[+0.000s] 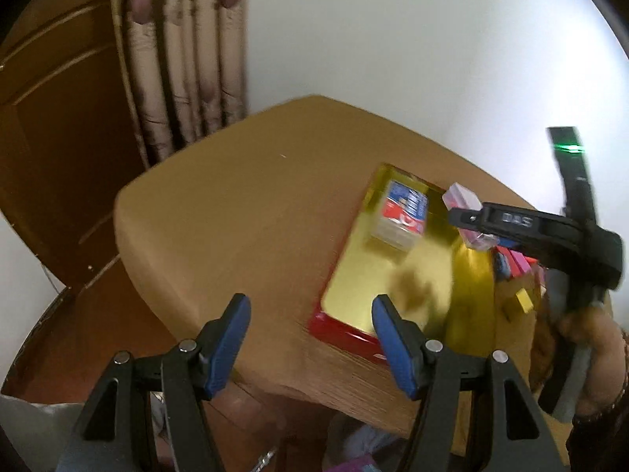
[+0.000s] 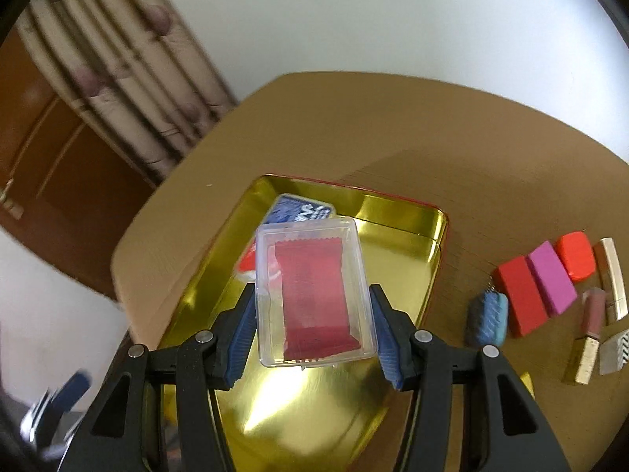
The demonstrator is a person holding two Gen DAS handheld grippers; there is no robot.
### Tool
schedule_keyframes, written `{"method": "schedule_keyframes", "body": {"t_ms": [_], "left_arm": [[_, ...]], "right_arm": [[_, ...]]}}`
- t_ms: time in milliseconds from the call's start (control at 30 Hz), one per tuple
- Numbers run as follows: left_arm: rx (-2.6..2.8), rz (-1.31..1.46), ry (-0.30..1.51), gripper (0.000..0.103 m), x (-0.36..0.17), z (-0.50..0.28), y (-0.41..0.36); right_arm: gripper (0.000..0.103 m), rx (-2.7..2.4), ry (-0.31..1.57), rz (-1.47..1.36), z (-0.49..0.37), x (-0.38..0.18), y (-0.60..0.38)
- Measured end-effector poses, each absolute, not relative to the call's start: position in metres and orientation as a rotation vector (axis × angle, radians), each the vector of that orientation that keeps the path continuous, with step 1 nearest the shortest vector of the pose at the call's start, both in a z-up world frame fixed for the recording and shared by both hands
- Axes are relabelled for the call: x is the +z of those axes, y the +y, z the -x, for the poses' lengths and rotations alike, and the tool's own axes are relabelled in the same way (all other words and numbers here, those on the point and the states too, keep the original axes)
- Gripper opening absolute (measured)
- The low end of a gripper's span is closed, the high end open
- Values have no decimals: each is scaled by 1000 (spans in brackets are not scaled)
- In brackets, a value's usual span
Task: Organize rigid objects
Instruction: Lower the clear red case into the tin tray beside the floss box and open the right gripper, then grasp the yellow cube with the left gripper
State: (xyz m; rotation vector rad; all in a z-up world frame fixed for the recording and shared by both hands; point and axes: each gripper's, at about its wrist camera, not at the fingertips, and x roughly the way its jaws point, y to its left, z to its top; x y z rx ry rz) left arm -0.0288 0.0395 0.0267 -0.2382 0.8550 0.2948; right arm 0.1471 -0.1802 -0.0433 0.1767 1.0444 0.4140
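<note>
A gold tin tray with a red rim (image 2: 397, 228) (image 1: 354, 275) lies on the brown table. A blue and red card pack (image 2: 291, 210) (image 1: 401, 212) lies in its far part. My right gripper (image 2: 312, 318) is shut on a clear plastic box with a red packet inside (image 2: 314, 295) and holds it above the tray. In the left wrist view the right gripper (image 1: 468, 220) shows with the box (image 1: 462, 196) over the tray's right side. My left gripper (image 1: 310, 338) is open and empty near the table's front edge.
Right of the tray lie a blue keychain pouch (image 2: 487, 318), a red block (image 2: 519, 299), a pink block (image 2: 550, 279), an orange-red piece (image 2: 576, 255), a lip gloss tube (image 2: 591, 314) and gold bars (image 2: 613, 275). A curtain (image 1: 181, 59) and wooden door (image 1: 59, 137) stand behind.
</note>
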Motion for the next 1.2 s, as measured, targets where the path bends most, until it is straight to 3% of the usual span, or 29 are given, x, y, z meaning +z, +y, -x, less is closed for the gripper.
{"method": "schedule_keyframes", "body": {"t_ms": [467,667,767,1000,1200], "left_arm": [[253,176,843,66,21,34,30],[254,142,834,66,18,32,24],[259,131,825,66,16,32,23],[200,65,815,66,15,33,5],[35,12,802,66,24,40,-32]], "right_arm": [[54,184,1097,-236,-176,-79,-163],[72,160,1080,-228,-175,-72,-166],[73,174,1055,-229,-170,-63,-169],[73,222,883,-296,-107,-20,-226],[73,54,820,-137,-30,-34,-318]]}}
